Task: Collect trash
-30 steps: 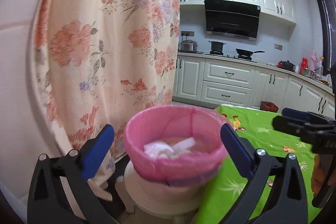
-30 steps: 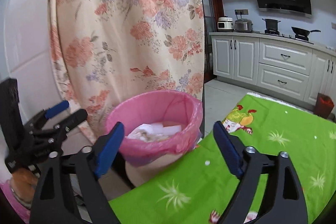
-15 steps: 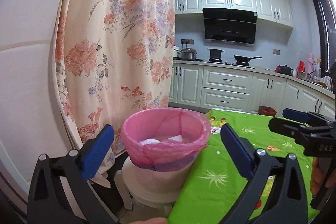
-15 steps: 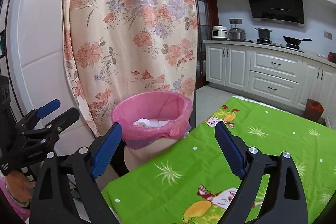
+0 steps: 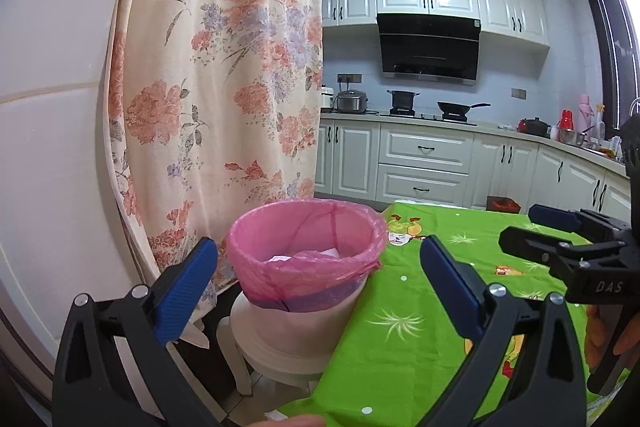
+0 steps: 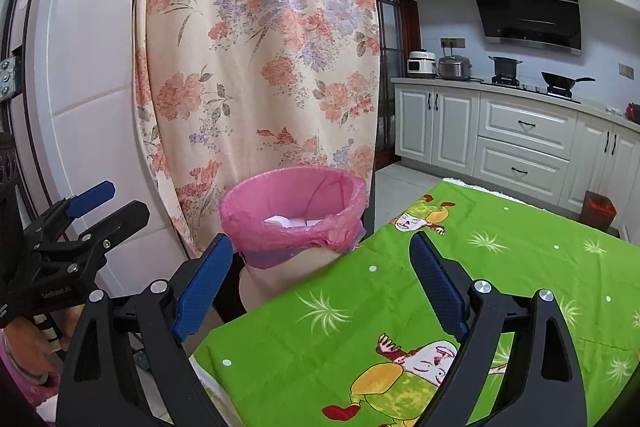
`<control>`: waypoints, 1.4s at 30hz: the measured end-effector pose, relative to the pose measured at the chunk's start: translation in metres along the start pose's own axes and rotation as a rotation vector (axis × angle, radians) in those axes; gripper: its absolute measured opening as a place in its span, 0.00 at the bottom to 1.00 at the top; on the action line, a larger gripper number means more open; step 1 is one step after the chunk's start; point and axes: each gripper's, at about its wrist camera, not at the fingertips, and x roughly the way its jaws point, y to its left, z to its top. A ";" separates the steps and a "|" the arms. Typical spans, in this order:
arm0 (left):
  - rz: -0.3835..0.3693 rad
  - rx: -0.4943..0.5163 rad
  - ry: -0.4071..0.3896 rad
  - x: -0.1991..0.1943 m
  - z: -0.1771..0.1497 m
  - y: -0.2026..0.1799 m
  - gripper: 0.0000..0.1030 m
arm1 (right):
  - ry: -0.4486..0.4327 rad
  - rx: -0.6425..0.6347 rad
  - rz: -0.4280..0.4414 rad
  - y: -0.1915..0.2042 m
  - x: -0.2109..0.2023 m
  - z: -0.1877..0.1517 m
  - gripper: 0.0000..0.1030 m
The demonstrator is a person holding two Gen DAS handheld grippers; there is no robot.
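Observation:
A white bin with a pink liner stands on a white stool beside the table's left end. White crumpled paper lies inside it. The bin also shows in the right wrist view. My left gripper is open and empty, held back from the bin. My right gripper is open and empty, above the table corner. Each gripper shows in the other's view, the right one at the right edge and the left one at the left edge.
A table with a green cartoon-print cloth fills the right foreground. A floral curtain hangs just behind the bin. White kitchen cabinets with pots and a range hood lie beyond. A small red bin stands on the floor by the cabinets.
Both grippers have pulled back and up from the bin, so it looks smaller and lower. More of the green table and kitchen shows. Both stay open.

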 end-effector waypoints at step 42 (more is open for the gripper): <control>-0.006 0.005 0.021 0.003 -0.003 0.002 0.95 | 0.004 -0.017 -0.005 0.005 0.000 -0.004 0.82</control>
